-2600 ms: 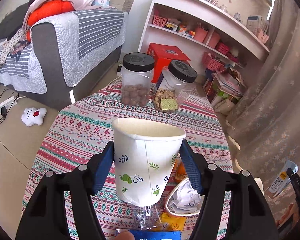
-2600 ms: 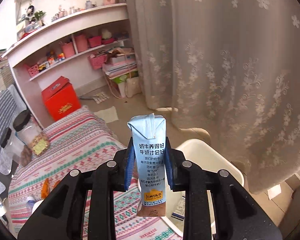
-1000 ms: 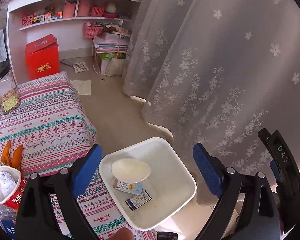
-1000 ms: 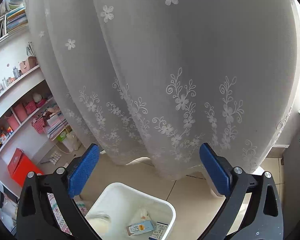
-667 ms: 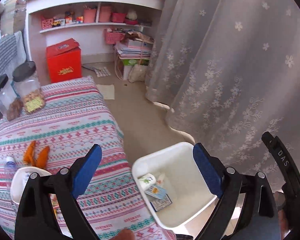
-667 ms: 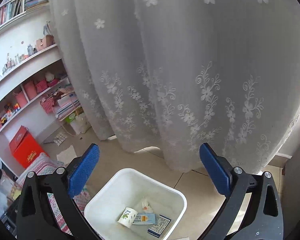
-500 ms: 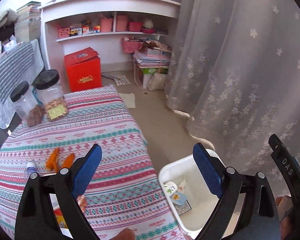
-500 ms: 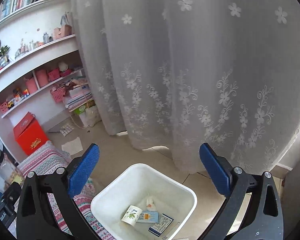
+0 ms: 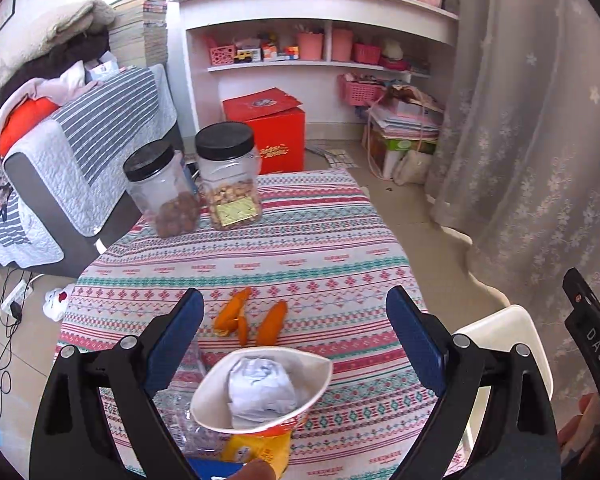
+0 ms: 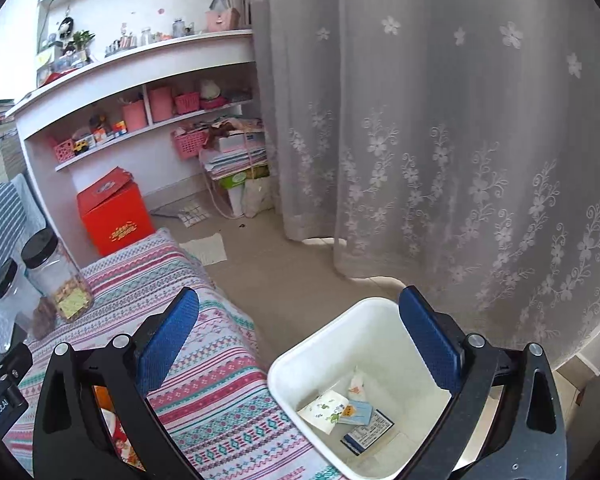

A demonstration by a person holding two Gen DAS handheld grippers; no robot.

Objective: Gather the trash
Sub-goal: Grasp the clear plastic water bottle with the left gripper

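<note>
My left gripper (image 9: pixel 294 320) hangs over the round table with the striped, patterned cloth (image 9: pixel 320 248), its blue-padded jaws spread wide with nothing between them. Just below it I see a white paper bowl with a red and yellow outside (image 9: pixel 260 390), stuffed with a crumpled white tissue (image 9: pixel 260 384). A crushed clear plastic bottle (image 9: pixel 180 412) lies against the bowl's left side. Just beyond the bowl lie curled pieces of orange peel (image 9: pixel 248 316) on the cloth. At the far edge of the table stand two clear plastic jars with black lids (image 9: pixel 196 178), side by side, both holding nuts.

My right gripper (image 10: pixel 298 338) is released too, jaws apart and empty, pointing down past the table edge at the white square plastic bin (image 10: pixel 296 364) on the floor beside the table. In the bin lie a flattened white paper cup with green leaf prints (image 10: pixel 324 410), a light blue carton (image 10: pixel 356 414) and a small printed packet (image 10: pixel 370 434).
</note>
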